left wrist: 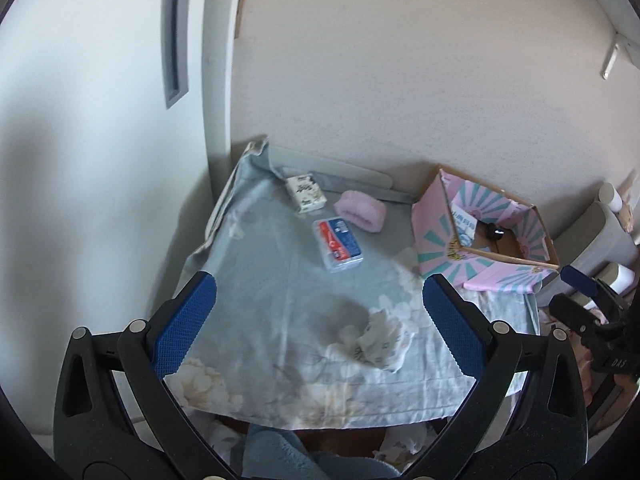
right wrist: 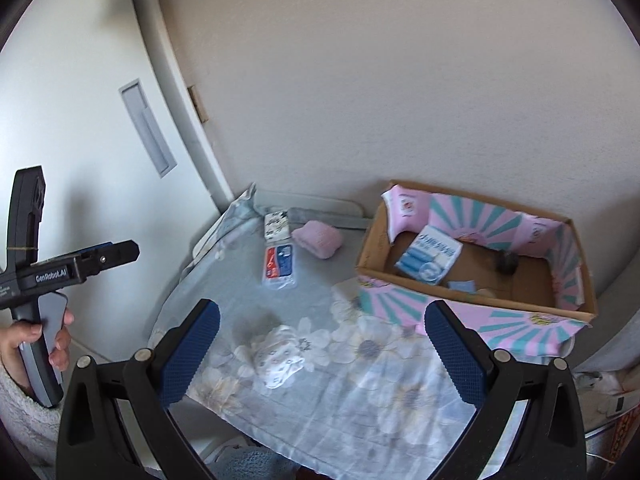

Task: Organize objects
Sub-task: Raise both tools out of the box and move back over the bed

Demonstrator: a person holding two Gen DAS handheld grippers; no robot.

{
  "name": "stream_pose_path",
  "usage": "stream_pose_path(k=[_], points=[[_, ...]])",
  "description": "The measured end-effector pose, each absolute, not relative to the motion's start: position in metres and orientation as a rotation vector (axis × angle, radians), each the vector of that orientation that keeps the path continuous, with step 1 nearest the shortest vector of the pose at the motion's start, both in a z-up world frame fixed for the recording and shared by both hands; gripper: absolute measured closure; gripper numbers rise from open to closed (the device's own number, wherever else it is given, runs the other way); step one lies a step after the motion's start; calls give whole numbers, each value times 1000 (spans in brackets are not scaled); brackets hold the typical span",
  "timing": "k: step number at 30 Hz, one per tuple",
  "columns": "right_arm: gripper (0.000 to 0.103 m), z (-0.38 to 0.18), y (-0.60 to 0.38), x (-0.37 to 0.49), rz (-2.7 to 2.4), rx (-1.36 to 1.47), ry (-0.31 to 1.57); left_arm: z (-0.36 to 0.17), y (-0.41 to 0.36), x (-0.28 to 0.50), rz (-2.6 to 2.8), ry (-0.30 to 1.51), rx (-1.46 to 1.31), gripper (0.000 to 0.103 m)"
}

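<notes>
Left wrist view: the left gripper (left wrist: 320, 332) is hovering over a table spread with a floral cloth (left wrist: 280, 300), its blue-padded jaws standing wide apart and gripping nothing. Lying on the cloth: a crumpled white wrapper (left wrist: 380, 342) between the jaws; a clear pack with a red and blue label (left wrist: 338, 250), writing too small to read; a white printed packet (left wrist: 306, 194); a pink fluffy band (left wrist: 360, 212) just beside it. A cardboard box (left wrist: 436, 236) lined in pink and teal is sitting at the right, a dark object showing inside. The right gripper (left wrist: 588, 300) is showing at the far right edge; its jaws cannot be judged here.

Right wrist view: the right gripper (right wrist: 322, 356) is hanging open above the cloth (right wrist: 360, 380), jaws apart and empty. The left gripper (right wrist: 100, 258) is reading "GenRobot.AI" on its body, a hand (right wrist: 36, 340) gripping its handle. The box (right wrist: 472, 304) is holding a blue and white pack (right wrist: 428, 256), a dark round item (right wrist: 507, 261) and a small blue piece (right wrist: 462, 286)
</notes>
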State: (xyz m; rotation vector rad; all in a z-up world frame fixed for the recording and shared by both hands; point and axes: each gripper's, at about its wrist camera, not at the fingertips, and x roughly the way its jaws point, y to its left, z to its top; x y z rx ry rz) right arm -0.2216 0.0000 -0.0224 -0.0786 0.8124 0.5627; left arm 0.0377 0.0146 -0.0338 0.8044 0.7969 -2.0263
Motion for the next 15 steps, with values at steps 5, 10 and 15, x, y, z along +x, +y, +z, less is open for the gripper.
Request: stream_pose_path(k=[5,10,15], points=[[1,-46,27,-221,613,-105,844,-50,-2,39,-2035,790,860,0],[1,-73,50,-222,644,-153,886,-72,-24,18,-2081,775,958,0],[1,-98,63,-221,645,-179,909,-99,-46,-11,-2149,739,1082,0]])
